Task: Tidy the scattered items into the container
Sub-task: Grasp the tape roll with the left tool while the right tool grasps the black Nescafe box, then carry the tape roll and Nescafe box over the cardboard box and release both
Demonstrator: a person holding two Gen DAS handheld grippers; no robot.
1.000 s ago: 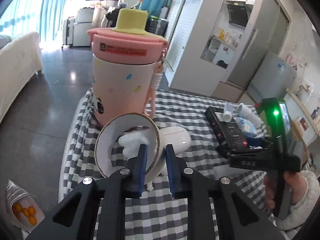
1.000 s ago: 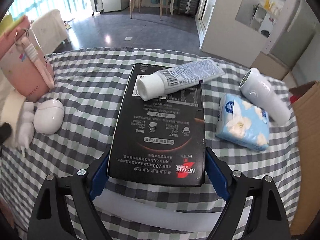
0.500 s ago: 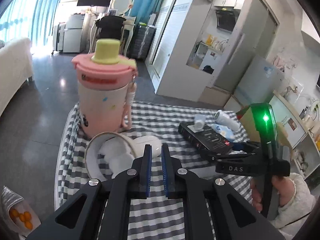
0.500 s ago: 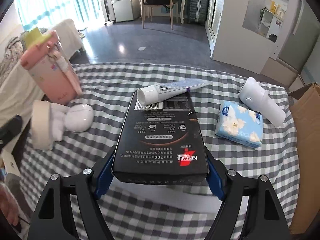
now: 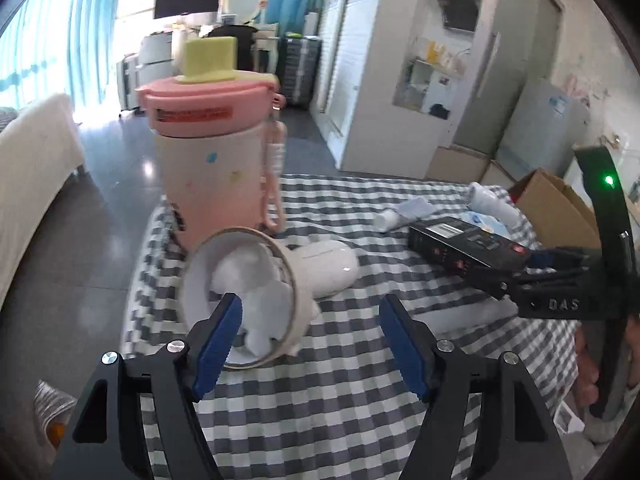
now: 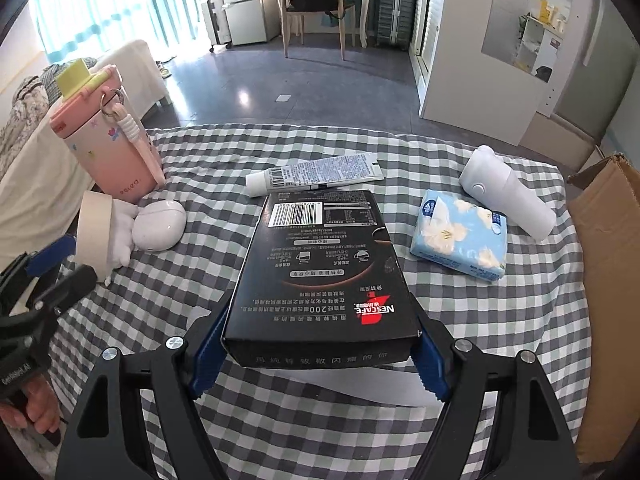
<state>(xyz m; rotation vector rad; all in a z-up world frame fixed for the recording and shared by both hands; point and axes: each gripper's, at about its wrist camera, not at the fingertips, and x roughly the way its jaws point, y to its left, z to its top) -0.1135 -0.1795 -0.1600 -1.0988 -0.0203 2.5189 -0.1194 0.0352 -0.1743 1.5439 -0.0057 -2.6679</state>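
Gripping the black Nescafé box (image 6: 320, 276) by its near end, our right tongs (image 6: 318, 354) hold it between both blue pads, its far end pointing toward the toothpaste tube (image 6: 314, 178) on the checked bench (image 6: 460, 420). Our left tongs (image 5: 310, 338) stand wide apart and hold nothing, the left pad just in front of the roll of tape (image 5: 244, 296), which leans on its edge beside the white oval case (image 5: 326, 266). The pink bottle (image 5: 212, 160) stands upright behind them. Right of the box lie the tissue pack (image 6: 460, 236) and the white cylinder (image 6: 506, 196), near the cardboard carton (image 6: 608, 280) at the bench's right edge.
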